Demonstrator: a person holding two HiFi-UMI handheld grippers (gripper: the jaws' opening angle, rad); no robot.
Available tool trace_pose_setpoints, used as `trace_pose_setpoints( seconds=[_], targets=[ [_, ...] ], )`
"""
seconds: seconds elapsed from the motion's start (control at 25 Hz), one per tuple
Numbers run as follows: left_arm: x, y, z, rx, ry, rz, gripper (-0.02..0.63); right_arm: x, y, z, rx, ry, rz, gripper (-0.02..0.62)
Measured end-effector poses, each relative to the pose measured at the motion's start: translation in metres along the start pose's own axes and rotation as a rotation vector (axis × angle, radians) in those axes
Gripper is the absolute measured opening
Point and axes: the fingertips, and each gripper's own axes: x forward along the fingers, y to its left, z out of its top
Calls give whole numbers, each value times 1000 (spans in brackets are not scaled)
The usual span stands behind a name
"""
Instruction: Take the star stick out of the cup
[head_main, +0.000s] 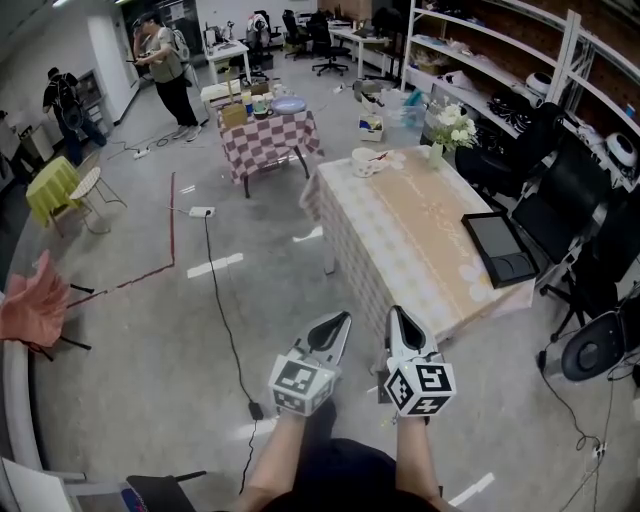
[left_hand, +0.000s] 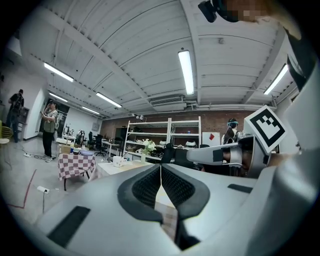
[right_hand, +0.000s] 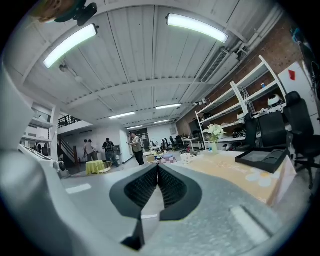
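Note:
A white cup stands at the far end of the long cloth-covered table. A thin stick leans out of it, too small to show its star. Both grippers hover over the floor short of the table's near end, far from the cup. My left gripper and my right gripper are side by side, both shut with nothing between the jaws. The left gripper view shows the cup small in the distance beyond the shut left gripper. The right gripper view shows the cup past the shut right gripper.
A vase of white flowers stands near the cup and a black tray lies on the table's right edge. Shelves and black chairs line the right. A checkered table and a person are further back. A cable crosses the floor.

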Motion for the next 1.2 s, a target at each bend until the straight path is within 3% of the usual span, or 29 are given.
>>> trace_pose_setpoints(
  seconds=[0.6, 1.2],
  targets=[
    [80, 53, 23, 3, 20, -28, 12, 87, -35, 27, 17, 9, -27, 3],
    [152, 141, 43, -1, 6, -51, 12, 197, -47, 48, 6, -7, -52, 3]
  ],
)
